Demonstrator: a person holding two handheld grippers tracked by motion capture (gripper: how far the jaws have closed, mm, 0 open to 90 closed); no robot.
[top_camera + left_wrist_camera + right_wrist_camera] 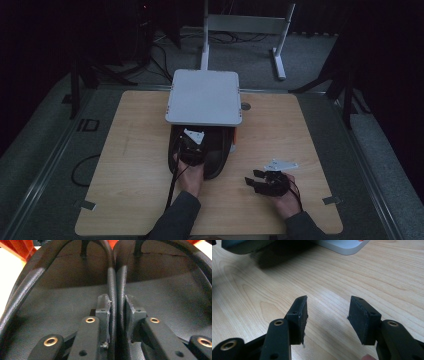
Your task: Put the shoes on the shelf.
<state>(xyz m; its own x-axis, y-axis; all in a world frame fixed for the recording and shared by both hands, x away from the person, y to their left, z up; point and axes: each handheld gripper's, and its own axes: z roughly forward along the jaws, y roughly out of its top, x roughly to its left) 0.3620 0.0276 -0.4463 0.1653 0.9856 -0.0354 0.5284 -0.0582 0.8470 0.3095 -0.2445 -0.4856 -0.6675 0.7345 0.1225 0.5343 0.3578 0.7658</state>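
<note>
The table (280,150) is showing a pale wood-grain top, smooth with a soft sheen. The white platform (204,97) standing at its twelve o'clock side is looking like matt, smooth plastic. Beneath it, the black slippers (62,302) are showing a grained, leather-like skin, faintly shiny along the rolled edges at the left gripper (117,315). The right gripper (328,317) is wearing matt black pads (362,320), finely rough, on smooth black arms with brass-coloured rivets.

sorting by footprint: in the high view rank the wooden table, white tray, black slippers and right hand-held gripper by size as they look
1. wooden table
2. white tray
3. black slippers, partly hidden under the tray, so unsure
4. right hand-held gripper
</note>
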